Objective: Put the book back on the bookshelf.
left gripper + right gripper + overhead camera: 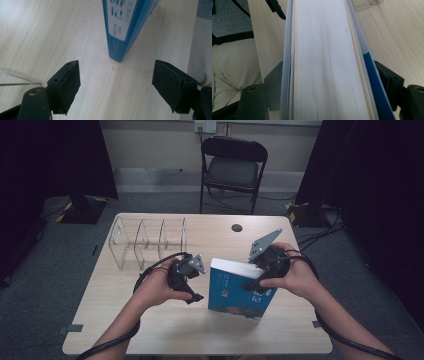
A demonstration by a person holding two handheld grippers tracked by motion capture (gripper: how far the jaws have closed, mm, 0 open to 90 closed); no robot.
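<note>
Blue book (pixel 239 292) stands upright, clamped in the right gripper (pixel 261 281); left gripper (pixel 192 290) wide, empty; filing into clear rack (pixel 145 242) apparently outstanding.

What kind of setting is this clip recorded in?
Probably a recording room or lab, not a home: black curtains flank a bare wooden table, a folding chair stands against the wall, and cables trail across grey carpet.

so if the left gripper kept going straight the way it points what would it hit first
Most likely the blue book, at its lower corner, which stands ahead between the open jaws of the left gripper. Depth is unclear; it may meet the table first.
</note>
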